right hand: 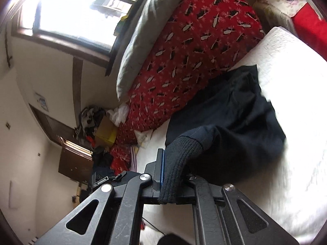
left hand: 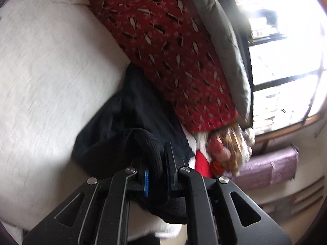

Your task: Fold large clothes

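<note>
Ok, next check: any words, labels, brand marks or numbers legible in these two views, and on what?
Small white label on the black device beside the right gripper: printed text, too small to read.
Paper on the wall by the door: blurred, unreadable.
Red penguin-print blanket, dark garment, left gripper: no text visible.
</note>
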